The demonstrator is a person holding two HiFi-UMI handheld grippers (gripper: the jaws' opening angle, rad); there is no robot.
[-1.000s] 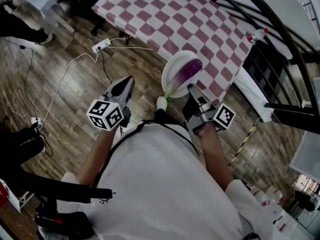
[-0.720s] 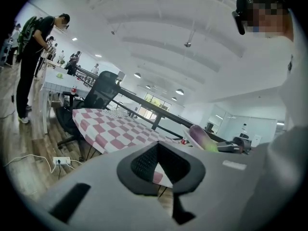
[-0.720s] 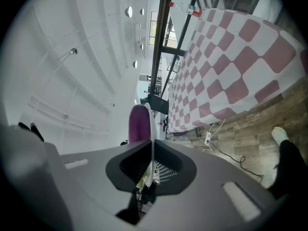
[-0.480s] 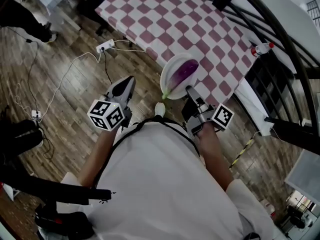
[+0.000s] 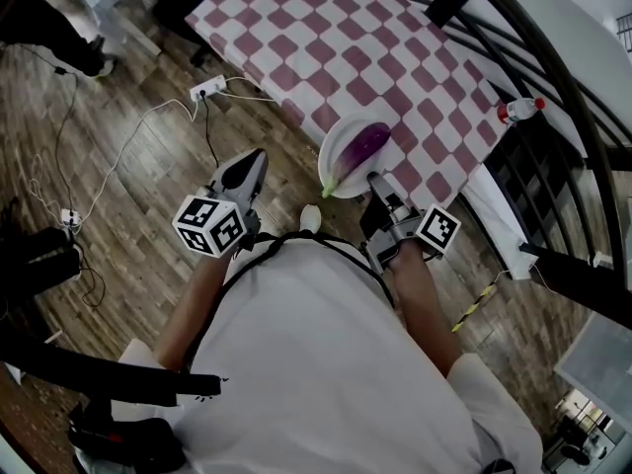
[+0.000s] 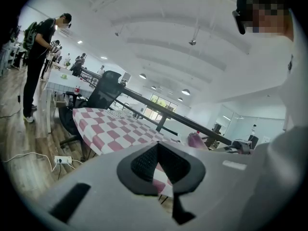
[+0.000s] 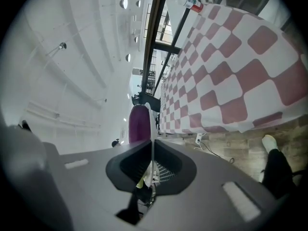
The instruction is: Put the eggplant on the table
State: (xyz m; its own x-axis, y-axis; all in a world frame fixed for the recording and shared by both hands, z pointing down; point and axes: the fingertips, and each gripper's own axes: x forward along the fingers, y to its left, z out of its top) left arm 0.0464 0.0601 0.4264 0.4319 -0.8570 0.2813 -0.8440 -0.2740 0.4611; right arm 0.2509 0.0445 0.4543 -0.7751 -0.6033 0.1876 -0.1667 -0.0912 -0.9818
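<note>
Right claw (image 5: pixel 373 177) clamped on plate (image 5: pixel 339 138) rim | eggplant (image 5: pixel 362 145) lying on plate, at counter (image 5: pixel 326 38) edge | left claw (image 5: pixel 254 159) closed, empty

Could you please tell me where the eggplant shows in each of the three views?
Head view: the eggplant lies on the white plate at centre, just ahead of the right tongs.
Left gripper view: the eggplant is a small purple shape right of centre.
Right gripper view: the eggplant stands left of centre, above the tongs, beside the edge-on plate.
Shared landmark: the checkered tablecloth.
</note>
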